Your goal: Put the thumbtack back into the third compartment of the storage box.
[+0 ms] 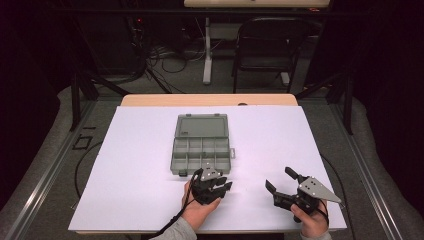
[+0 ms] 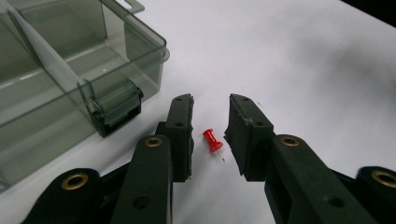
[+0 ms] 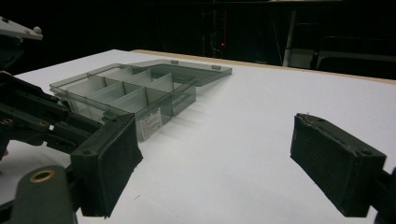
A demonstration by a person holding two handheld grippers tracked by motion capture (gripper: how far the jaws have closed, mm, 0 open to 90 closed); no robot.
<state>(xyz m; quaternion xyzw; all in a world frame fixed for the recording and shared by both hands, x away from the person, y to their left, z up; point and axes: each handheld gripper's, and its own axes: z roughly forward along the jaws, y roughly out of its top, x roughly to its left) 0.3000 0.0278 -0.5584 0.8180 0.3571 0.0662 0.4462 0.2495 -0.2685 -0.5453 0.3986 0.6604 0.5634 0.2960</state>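
The left gripper (image 2: 210, 121) stands with its jaws part-open, one on either side of a small red plastic push pin (image 2: 213, 142), and neither pad touches it. The pin lies on its side on the white table sheet (image 2: 299, 70), head away from the camera, metal point toward it, just beside the near corner latch of the smoke-grey clear plastic compartment box (image 2: 70, 84). In the high view the box (image 1: 201, 145) sits mid-table with its lid folded flat behind it. A white label (image 3: 150, 123) on its side wall carries print too small to read. The right gripper (image 3: 215, 154) is spread wide with nothing between its jaws, well to the right of the box.
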